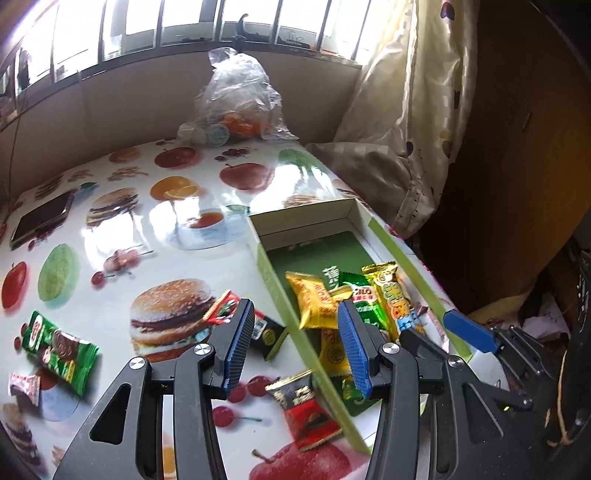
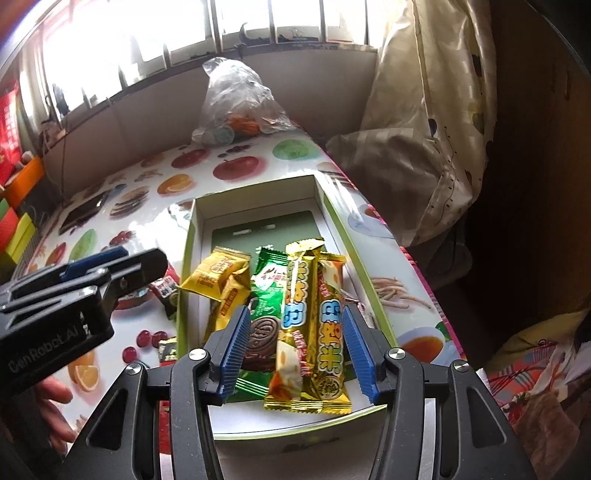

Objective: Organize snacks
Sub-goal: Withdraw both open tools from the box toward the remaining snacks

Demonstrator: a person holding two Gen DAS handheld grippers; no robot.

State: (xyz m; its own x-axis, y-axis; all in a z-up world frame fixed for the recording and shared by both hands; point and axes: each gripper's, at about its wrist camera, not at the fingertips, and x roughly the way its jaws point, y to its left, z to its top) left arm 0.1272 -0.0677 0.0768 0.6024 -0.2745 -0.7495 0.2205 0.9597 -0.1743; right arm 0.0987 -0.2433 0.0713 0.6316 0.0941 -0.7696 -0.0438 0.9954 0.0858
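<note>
A clear plastic bag sat at the far edge of the fruit-printed worktop, below the barred window. A phone lay flat at the left. A patterned curtain hung right.

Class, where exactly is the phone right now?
In the left wrist view, the phone lies flat at the table's far left edge, beside the printed burger.

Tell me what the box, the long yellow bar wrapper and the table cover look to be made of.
Box: likely thin cardboard, matte white inside, with folded corners. Long yellow bar wrapper: probably metallised plastic film, glossy, with crimped ends. Table cover: seemingly printed vinyl or oilcloth, since window glare reflects off its fruit pictures.
</note>
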